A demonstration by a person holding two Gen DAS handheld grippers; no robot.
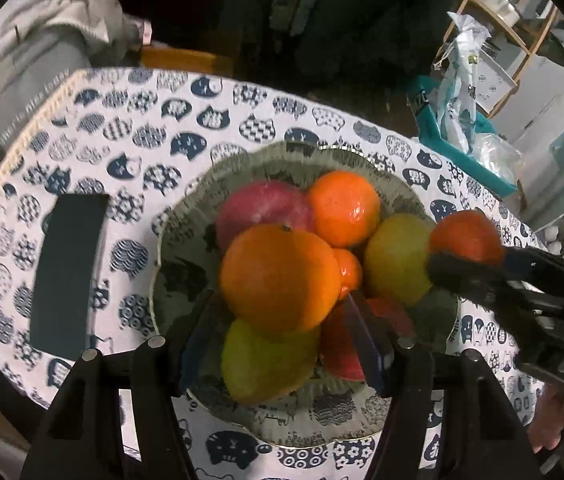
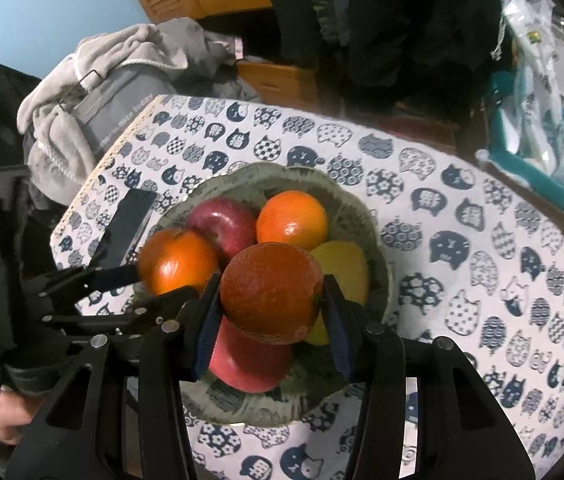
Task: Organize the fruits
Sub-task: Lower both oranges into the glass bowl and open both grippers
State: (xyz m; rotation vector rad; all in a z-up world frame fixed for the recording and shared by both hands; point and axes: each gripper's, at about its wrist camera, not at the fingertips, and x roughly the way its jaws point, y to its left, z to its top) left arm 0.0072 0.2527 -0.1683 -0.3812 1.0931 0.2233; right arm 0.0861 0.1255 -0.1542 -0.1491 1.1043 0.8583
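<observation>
Cat-print cloth covers the surface (image 2: pixel 462 240); bowl (image 2: pixel 362 216) sits mid-surface, heaped with fruit. Right hand-held gripper (image 2: pixel 271 300) clamps a dark orange (image 2: pixel 271 292) above the heap. Left hand-held gripper (image 1: pixel 282 320) grips a large orange (image 1: pixel 279 276) likewise.

Risk, as I judge it: the pile is crowded, so either orange, once released, may roll off and dislodge neighbours.

Left view alone shows the small mandarin (image 1: pixel 348 268) wedged mid-heap; right view shows the dark orange's pitted skin.
</observation>
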